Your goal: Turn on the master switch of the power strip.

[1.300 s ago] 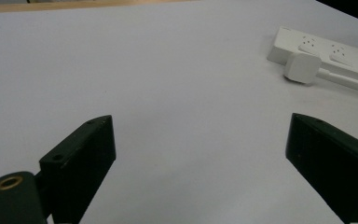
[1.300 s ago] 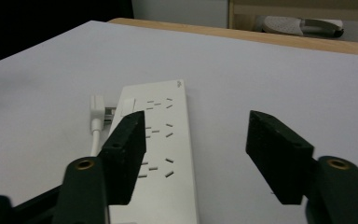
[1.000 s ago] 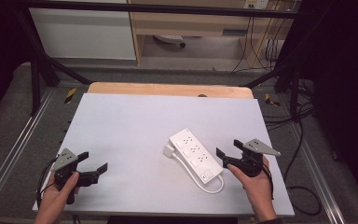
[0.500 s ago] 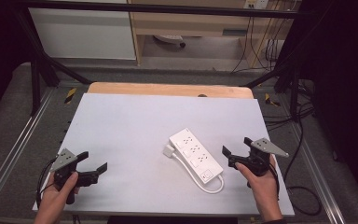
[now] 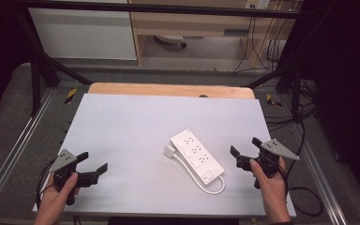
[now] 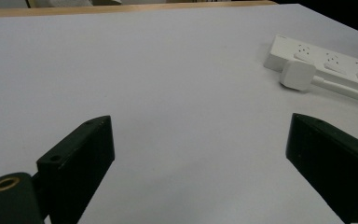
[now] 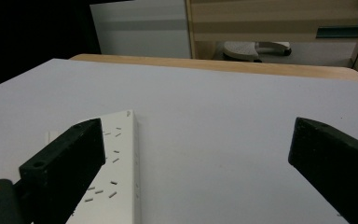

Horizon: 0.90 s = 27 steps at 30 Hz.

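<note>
Drawn back rightward since the earlier frame: right gripper (image 5: 244,154), jaws spread, clear of the white plastic power strip (image 5: 197,156). Left gripper (image 5: 93,165) likewise spread, empty. Best approached square across the strip's narrow width, low over the pale grey worktop (image 5: 131,126), avoiding the white cable (image 5: 212,186).

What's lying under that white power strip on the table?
The power strip lies flat on the pale grey table, its white plug beside it and its cord looping by one end. Whatever is directly beneath the strip is covered.

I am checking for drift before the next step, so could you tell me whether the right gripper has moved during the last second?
Yes. The right gripper has drawn back rightward, away from the white plastic power strip, which lies where it was.
</note>
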{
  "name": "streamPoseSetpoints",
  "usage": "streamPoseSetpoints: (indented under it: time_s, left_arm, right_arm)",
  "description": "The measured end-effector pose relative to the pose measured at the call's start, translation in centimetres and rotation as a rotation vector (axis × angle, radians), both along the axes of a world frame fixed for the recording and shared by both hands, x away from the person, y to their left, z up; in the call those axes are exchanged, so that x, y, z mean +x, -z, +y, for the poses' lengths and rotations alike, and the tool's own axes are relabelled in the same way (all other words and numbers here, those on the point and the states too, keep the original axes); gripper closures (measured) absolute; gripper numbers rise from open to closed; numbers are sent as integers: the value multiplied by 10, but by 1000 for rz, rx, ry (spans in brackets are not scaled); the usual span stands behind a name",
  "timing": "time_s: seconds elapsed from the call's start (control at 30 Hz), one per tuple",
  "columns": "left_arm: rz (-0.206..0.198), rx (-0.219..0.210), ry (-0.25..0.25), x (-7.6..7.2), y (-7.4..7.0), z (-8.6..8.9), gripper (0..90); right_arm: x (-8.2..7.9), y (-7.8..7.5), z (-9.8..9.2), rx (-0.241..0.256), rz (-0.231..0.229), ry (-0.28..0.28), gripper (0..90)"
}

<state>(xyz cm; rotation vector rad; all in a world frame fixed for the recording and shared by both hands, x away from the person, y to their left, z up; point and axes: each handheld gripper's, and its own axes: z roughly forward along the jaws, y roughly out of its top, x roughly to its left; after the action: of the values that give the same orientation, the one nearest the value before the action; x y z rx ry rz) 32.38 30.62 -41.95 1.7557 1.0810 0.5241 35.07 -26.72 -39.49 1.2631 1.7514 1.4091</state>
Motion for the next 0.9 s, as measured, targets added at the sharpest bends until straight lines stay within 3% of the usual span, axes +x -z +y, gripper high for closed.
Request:
streamPoseSetpoints:
  time_s: [0.43, 0.9]
  left_arm:
    - [6, -2, 0, 0, 0, 0, 71]
    - [7, -2, -5, 0, 0, 1, 68]
  right_arm:
    - [-7, -3, -23, -10, 10, 31, 14]
    - [-12, 6, -46, -36, 34, 60, 28]
